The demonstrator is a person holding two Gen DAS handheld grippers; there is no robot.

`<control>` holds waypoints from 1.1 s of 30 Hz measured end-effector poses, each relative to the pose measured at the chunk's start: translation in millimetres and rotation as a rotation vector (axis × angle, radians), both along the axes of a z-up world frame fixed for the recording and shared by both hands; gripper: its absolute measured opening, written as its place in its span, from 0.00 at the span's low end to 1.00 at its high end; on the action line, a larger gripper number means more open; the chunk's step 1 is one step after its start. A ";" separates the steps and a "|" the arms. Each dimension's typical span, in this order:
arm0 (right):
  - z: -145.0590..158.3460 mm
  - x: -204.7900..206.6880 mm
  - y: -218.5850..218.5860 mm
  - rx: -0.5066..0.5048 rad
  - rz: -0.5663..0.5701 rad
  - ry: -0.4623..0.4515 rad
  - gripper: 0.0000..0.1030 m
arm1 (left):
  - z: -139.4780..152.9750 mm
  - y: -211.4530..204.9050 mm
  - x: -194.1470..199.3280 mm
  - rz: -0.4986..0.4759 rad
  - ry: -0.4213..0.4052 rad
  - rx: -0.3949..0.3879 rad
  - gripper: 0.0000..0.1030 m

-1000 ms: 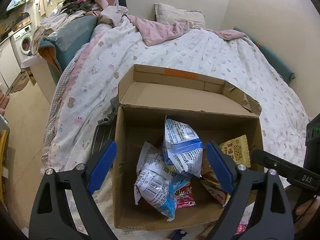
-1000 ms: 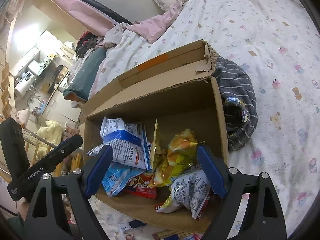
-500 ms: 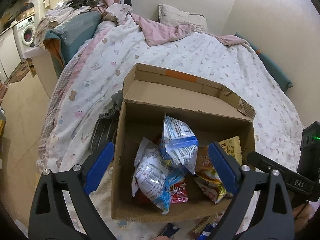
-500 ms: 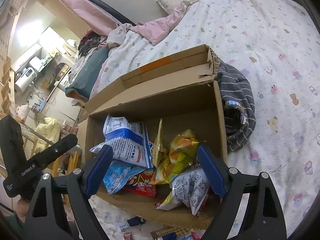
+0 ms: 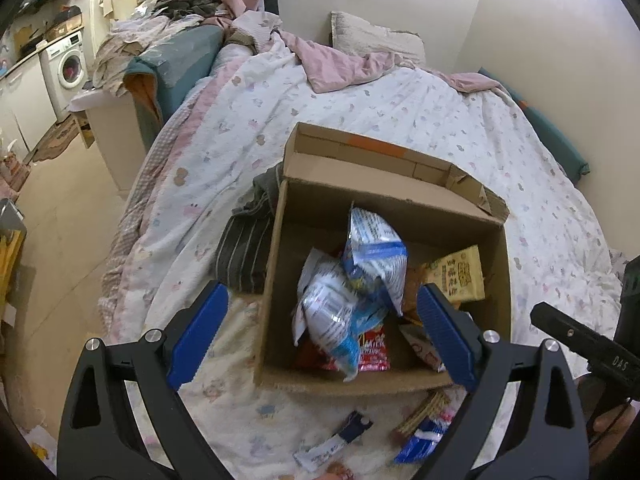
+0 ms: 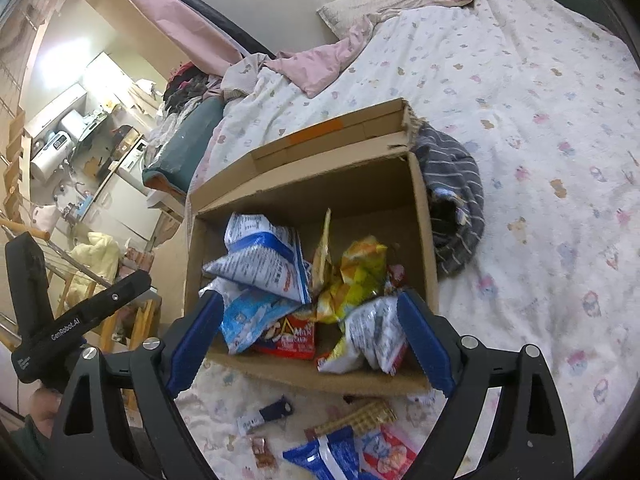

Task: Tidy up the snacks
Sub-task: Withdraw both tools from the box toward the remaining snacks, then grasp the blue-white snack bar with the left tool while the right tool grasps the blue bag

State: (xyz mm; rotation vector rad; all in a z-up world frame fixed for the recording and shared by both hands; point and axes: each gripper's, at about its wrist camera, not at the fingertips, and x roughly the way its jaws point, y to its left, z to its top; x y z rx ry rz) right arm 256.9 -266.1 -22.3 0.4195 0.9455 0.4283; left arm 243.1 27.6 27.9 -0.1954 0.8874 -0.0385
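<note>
An open cardboard box (image 5: 276, 276) (image 6: 420, 216) sits on a bed and holds several snack bags: a blue and white bag (image 5: 374, 250) (image 6: 264, 256), a yellow packet (image 5: 460, 274), a yellow-orange bag (image 6: 360, 276) and a red packet (image 6: 292, 338). Loose snacks lie on the blanket in front of the box, among them a wafer pack (image 6: 360, 416), a small dark bar (image 5: 352, 432) (image 6: 272, 410) and a blue wrapper (image 5: 420, 438) (image 6: 324, 458). My left gripper (image 5: 320, 334) and right gripper (image 6: 306, 338) both hang open above the box's near side, holding nothing.
A dark striped garment (image 5: 244, 248) (image 6: 452, 196) is wedged against the box's side. The patterned blanket (image 5: 360, 112) covers the bed, with a pillow (image 5: 372, 38) at the head. The bed's edge and floor (image 5: 64, 216) lie to the left, a washing machine (image 5: 68, 66) beyond.
Both grippers have pulled back and up from the box, so the loose snacks on the blanket in front of it have come into view. Both stay open and empty.
</note>
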 end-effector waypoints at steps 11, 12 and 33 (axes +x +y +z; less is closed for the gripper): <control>2.8 -41.9 -19.6 -0.002 -0.055 0.023 0.88 | -3.7 3.9 -46.2 0.005 0.031 -0.005 0.91; 1.7 -46.1 -20.6 -0.003 -0.058 0.029 0.88 | -4.9 4.2 -50.1 0.004 0.035 -0.003 0.91; -43.1 -94.7 -42.1 -0.068 -0.094 0.202 0.88 | -81.6 -14.6 -103.2 -0.080 0.277 -0.031 0.91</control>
